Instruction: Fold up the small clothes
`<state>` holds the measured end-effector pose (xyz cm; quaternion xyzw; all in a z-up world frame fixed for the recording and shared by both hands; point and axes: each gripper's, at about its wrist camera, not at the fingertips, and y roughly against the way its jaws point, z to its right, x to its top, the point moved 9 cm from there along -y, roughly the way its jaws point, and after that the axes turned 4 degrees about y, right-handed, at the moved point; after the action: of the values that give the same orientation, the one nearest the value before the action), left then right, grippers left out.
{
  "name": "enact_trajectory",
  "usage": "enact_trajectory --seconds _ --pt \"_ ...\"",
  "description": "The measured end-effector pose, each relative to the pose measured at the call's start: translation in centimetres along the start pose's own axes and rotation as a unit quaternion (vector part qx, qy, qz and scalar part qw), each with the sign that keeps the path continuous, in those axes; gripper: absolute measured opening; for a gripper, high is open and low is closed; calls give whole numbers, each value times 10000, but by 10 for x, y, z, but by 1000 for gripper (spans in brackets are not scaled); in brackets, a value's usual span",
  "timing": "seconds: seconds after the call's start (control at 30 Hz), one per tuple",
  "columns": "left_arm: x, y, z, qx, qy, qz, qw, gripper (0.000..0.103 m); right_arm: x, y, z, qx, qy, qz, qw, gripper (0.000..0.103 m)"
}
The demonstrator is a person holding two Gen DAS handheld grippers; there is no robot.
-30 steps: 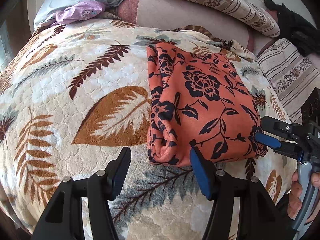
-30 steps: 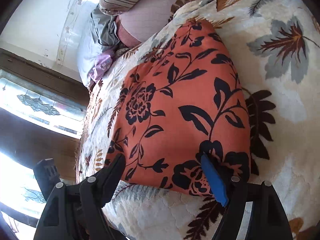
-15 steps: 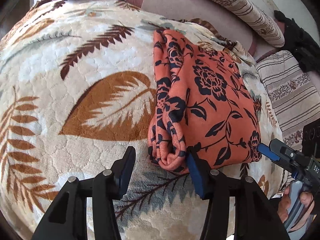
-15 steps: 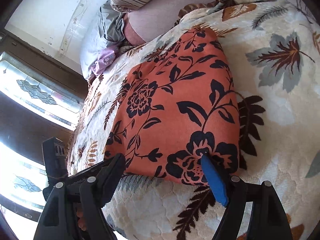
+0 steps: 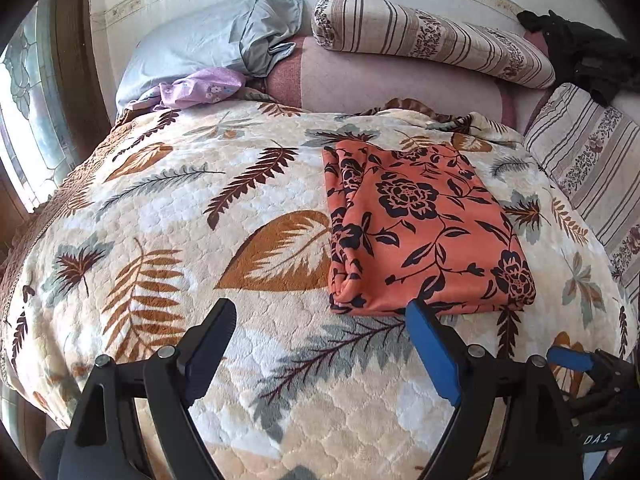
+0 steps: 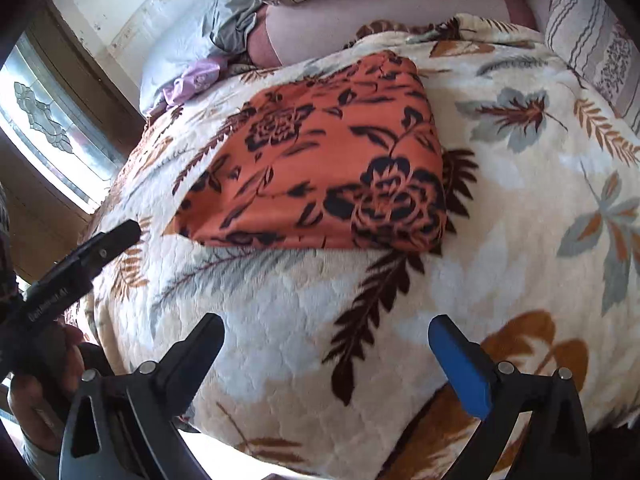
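On the bed's cream leaf-patterned fleece blanket (image 5: 168, 248), the orange cotton garment with black flower print (image 5: 424, 236) lay folded into a flat rectangle, right of centre. Left gripper (image 5: 320, 344) and right gripper (image 6: 326, 356) hovered near its front edge, jaws wide apart, holding nothing; the fold looked finished, so probably released.

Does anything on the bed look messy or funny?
The orange flowered cloth is folded fairly flat, but its left edge bunches into loose rolls. Behind it, a purple garment and a grey one lie crumpled by the pillows.
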<state>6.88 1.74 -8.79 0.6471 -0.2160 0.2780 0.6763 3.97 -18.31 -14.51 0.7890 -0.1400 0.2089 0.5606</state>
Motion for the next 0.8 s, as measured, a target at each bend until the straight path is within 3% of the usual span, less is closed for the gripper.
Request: enact_trajectory --seconds 0.17,0.4,0.8 --pt "-8 7 -7 244 -31 -87 9997 87 -15 9 -9 -438 175 -27 9989 103" --pt "-13 19 -14 216 124 -82 9997 87 20 37 -2 -1643 434 400 9846 103" --pt "-5 15 -4 470 -57 -204 9987 89 38 46 -4 -1695 313 661 9828 103"
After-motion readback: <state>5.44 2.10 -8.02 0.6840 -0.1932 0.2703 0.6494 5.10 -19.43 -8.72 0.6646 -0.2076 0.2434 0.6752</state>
